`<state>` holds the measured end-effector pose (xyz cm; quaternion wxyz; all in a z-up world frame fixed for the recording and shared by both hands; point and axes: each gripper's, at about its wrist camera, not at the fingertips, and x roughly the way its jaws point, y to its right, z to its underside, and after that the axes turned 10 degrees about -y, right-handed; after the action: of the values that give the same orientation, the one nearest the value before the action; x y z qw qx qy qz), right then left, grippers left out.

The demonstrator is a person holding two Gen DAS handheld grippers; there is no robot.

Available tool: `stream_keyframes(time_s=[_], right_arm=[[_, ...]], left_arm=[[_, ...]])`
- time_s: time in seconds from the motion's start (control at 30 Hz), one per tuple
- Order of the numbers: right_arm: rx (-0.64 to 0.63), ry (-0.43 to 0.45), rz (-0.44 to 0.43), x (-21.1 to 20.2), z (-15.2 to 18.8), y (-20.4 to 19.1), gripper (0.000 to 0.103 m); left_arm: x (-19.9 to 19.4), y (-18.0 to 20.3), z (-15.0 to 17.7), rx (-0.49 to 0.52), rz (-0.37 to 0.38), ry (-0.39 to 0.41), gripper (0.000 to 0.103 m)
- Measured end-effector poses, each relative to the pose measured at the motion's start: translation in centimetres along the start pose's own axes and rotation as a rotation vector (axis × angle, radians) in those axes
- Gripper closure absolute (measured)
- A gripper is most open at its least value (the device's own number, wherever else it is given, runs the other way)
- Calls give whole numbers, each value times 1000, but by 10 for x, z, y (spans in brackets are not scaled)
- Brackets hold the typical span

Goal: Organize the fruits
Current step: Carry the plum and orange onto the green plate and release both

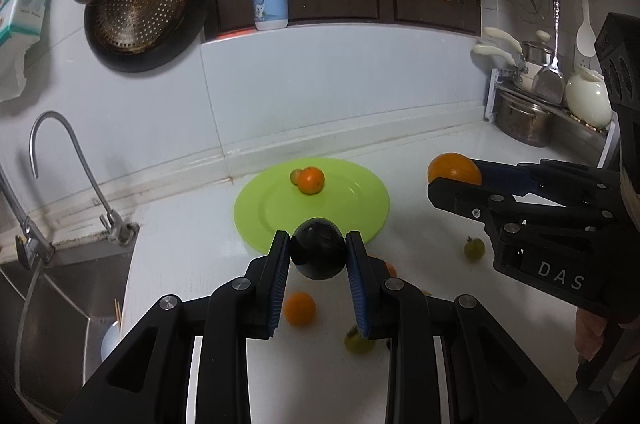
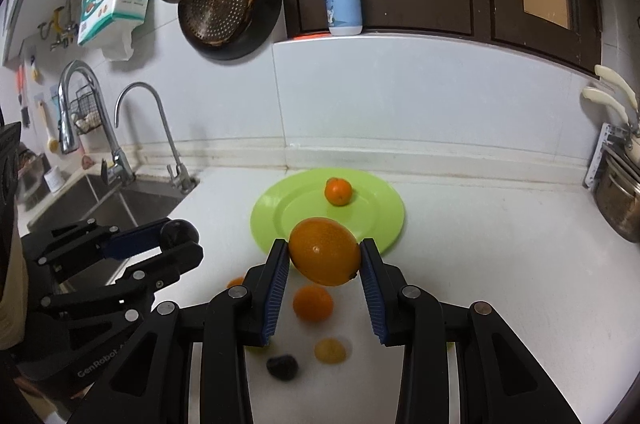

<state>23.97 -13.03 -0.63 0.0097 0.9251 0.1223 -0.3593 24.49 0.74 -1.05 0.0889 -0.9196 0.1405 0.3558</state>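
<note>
Lime-green plate (image 1: 260, 220) sits on a white kitchen counter (image 1: 420, 264) near the tiled back wall, carrying a small tangerine (image 1: 311, 181) with a little green fruit (image 1: 295, 176) touching its far-left side. Both hand-held grippers hover above the counter in front of the plate, each carrying fruit. The left gripper (image 1: 318, 260) is clamped on a dark plum (image 1: 318, 254), its blue pads (image 1: 280, 284) pressing the fruit from either side, just over the plate's near rim. The right gripper (image 2: 325, 260) is closed around a large orange (image 2: 324, 251), also held at the plate's near edge in the right wrist view; from the left wrist camera the same orange shows at the tip of the right gripper, off to the right of the plate.

Loose fruit remains on the counter below the grippers: a second small tangerine (image 1: 300, 309), a green fruit (image 1: 474, 248) lying alone to the right, another greenish one (image 1: 358, 342) partly hidden behind the left gripper's finger. The right wrist view also shows a dark fruit (image 2: 282, 367) and a yellowish one (image 2: 330, 350) lying near each other, both blurred.

A steel sink (image 2: 104, 200) with two curved taps lies to the left. A black pan (image 2: 230, 4) hangs on the wall, and a pump bottle (image 2: 343, 0) stands on the window ledge.
</note>
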Motion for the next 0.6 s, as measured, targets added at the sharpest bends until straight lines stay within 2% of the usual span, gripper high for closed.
stream_keyframes(time_s=[0.3,0.6], right_arm=[[-8,20,-8,18,-29,2,66],[21,7,-12,48,-55,11,66]], left_arm=[[20,-6,-30,8,-21,21,74],[53,-15,-53,15,-31,3,74]])
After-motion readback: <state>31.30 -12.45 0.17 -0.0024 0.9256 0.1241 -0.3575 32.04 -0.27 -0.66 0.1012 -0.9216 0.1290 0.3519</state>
